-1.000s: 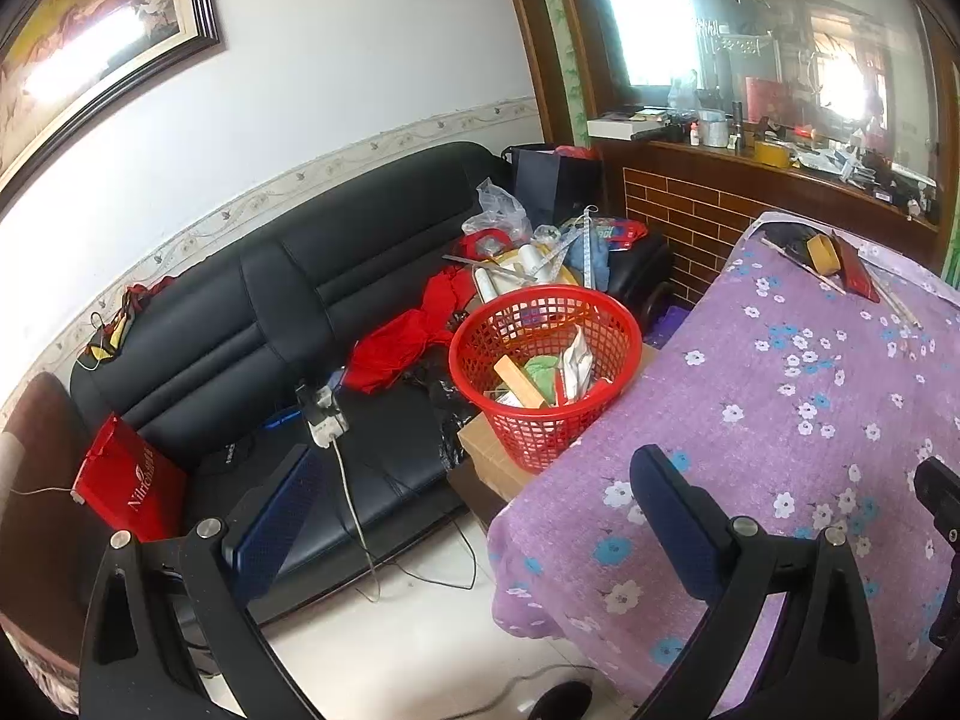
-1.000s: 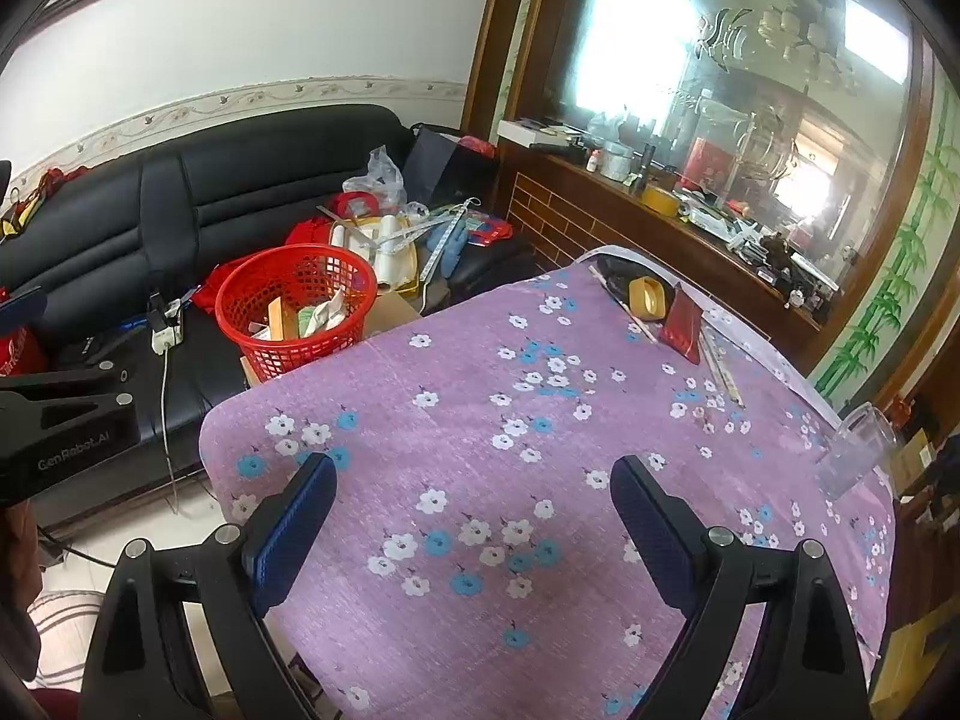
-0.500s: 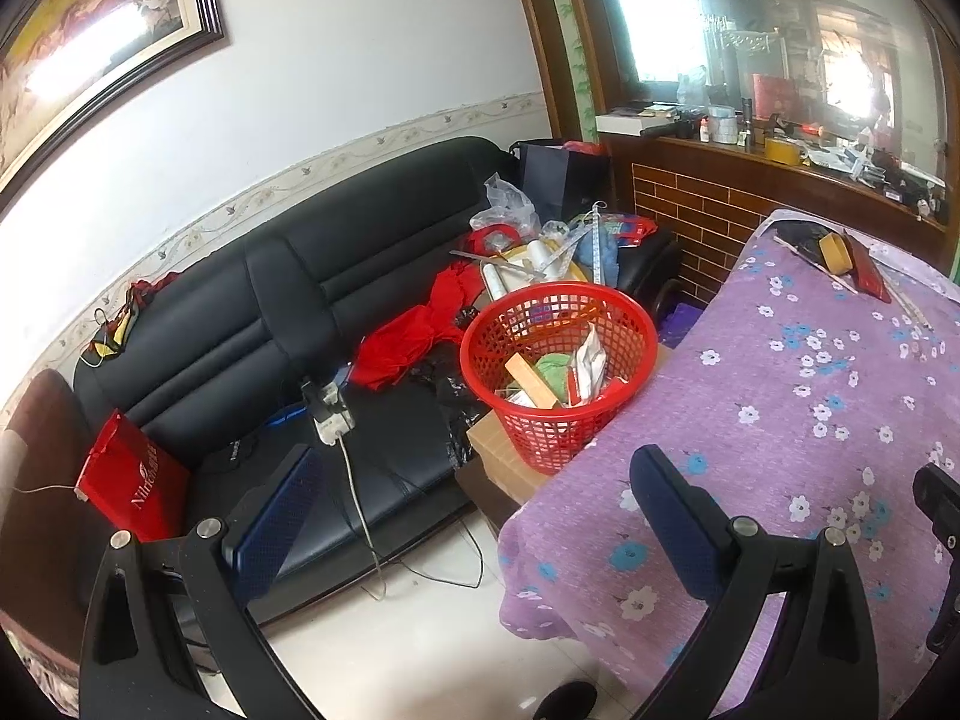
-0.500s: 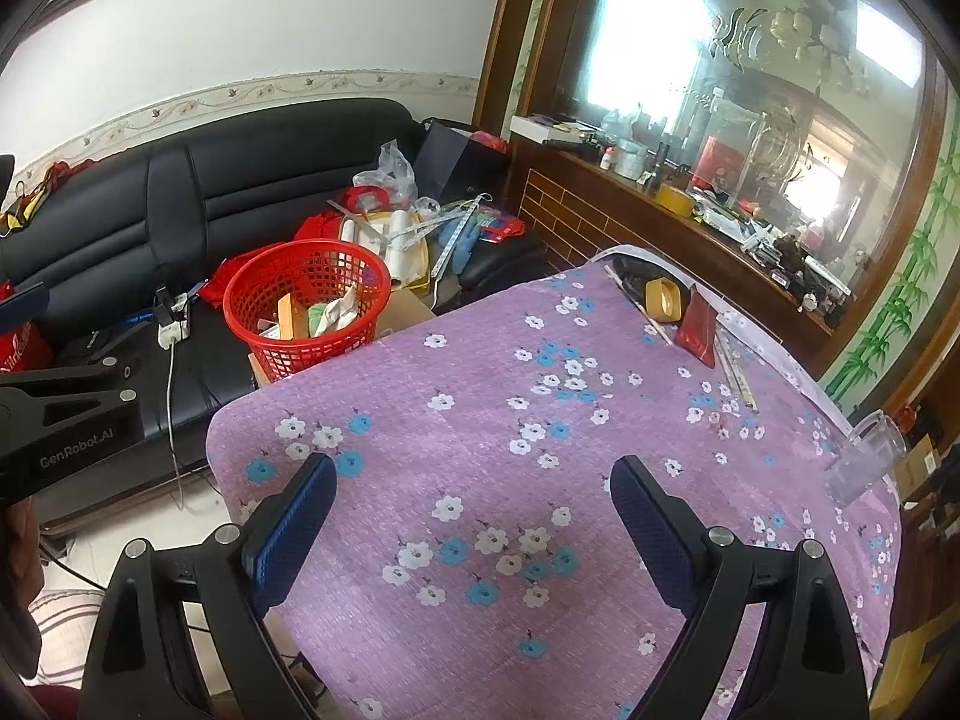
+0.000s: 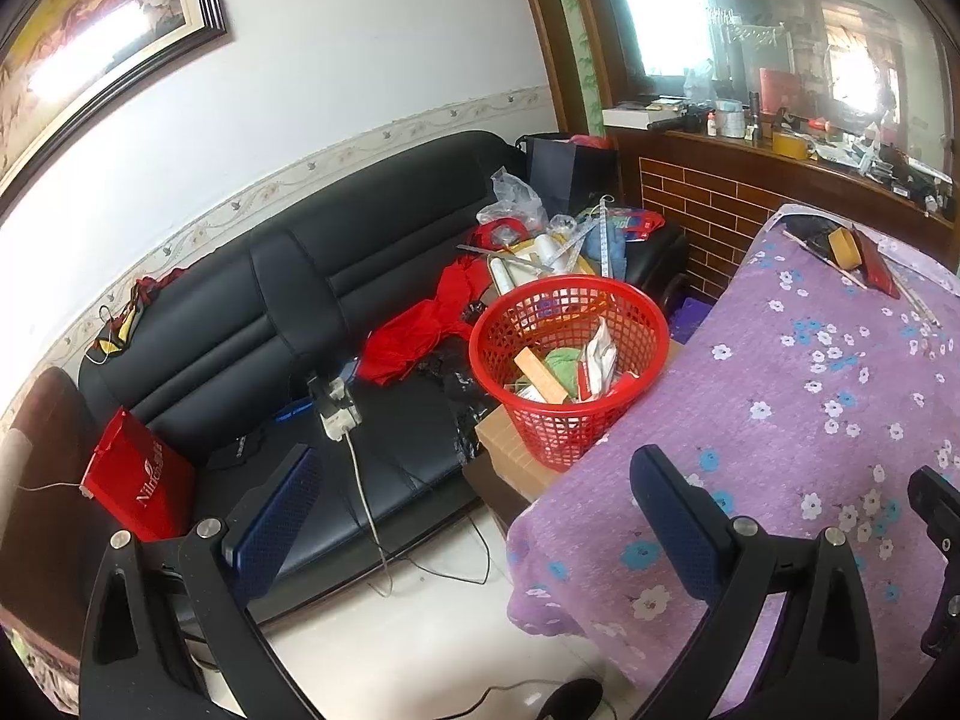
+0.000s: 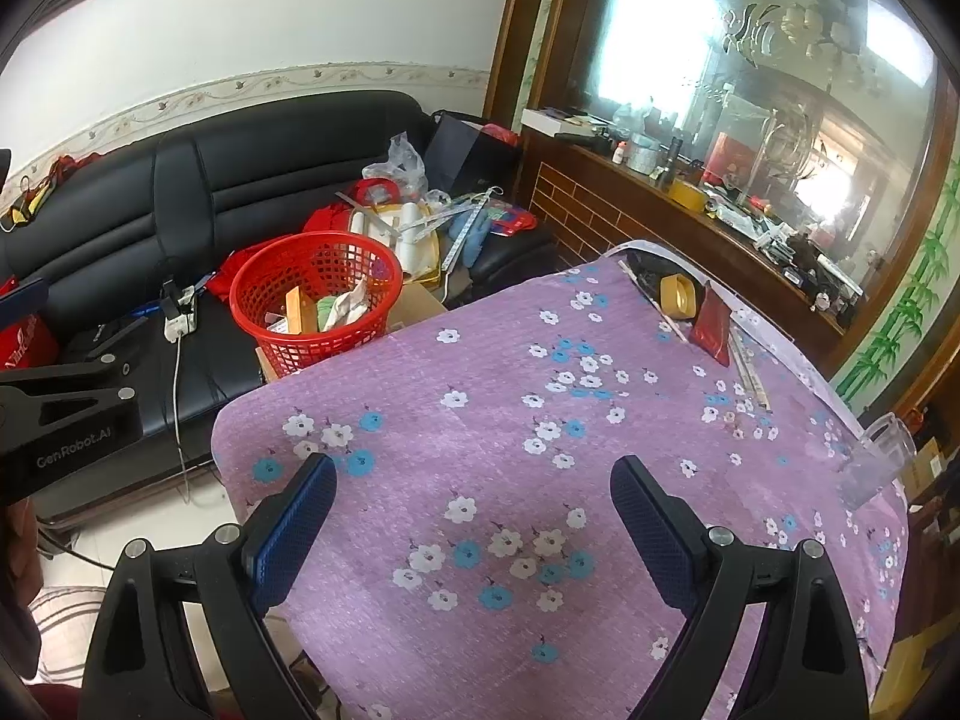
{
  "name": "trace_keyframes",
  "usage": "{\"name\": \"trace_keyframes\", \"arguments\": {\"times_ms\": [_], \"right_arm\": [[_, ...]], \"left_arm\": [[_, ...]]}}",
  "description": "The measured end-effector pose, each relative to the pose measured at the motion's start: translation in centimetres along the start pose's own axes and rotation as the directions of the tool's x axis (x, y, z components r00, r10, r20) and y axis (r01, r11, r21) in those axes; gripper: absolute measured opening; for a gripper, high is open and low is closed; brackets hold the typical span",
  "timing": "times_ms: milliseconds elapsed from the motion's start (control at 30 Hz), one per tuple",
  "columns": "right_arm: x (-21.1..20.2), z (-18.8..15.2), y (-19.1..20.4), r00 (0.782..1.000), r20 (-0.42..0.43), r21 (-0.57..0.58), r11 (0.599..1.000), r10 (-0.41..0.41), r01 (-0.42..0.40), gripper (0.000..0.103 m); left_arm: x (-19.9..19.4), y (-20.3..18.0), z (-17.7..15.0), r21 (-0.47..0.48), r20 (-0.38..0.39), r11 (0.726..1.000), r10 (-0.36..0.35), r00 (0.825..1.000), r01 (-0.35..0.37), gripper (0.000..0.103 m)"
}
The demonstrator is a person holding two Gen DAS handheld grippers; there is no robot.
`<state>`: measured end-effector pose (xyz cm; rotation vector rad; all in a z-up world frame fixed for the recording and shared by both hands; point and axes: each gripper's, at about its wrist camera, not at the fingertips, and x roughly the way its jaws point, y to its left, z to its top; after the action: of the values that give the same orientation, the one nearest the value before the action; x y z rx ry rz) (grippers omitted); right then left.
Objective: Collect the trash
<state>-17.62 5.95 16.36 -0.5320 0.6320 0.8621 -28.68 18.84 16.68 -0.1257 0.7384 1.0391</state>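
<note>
A red mesh basket [image 5: 570, 360] holding paper and wrapper trash stands on a cardboard box beside the table's near-left corner; it also shows in the right wrist view [image 6: 315, 300]. My left gripper [image 5: 474, 492] is open and empty, held above the floor short of the basket. My right gripper [image 6: 474, 498] is open and empty above the purple flowered tablecloth [image 6: 540, 420]. A yellow tape roll [image 6: 678, 294] and a red packet [image 6: 711, 324] lie at the table's far edge.
A black sofa [image 5: 270, 312] behind the basket carries red cloth, a power strip with a cord, a red bag [image 5: 141, 480] and a pile of clutter. A clear plastic cup [image 6: 876, 462] stands at the table's right edge. A wooden counter runs behind.
Both grippers have pulled back a little from the table and basket; the view has drifted slightly. Both stay open and empty.
</note>
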Motion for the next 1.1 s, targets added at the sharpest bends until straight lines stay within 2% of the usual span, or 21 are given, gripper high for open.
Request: {"name": "trace_keyframes", "arguments": {"times_ms": [1100], "right_arm": [[0.71, -0.21, 0.13, 1.0, -0.013, 0.002, 1.0, 0.002, -0.002, 0.095]], "left_arm": [[0.92, -0.57, -0.41, 0.015, -0.018, 1.0, -0.003, 1.0, 0.003, 0.102]]}}
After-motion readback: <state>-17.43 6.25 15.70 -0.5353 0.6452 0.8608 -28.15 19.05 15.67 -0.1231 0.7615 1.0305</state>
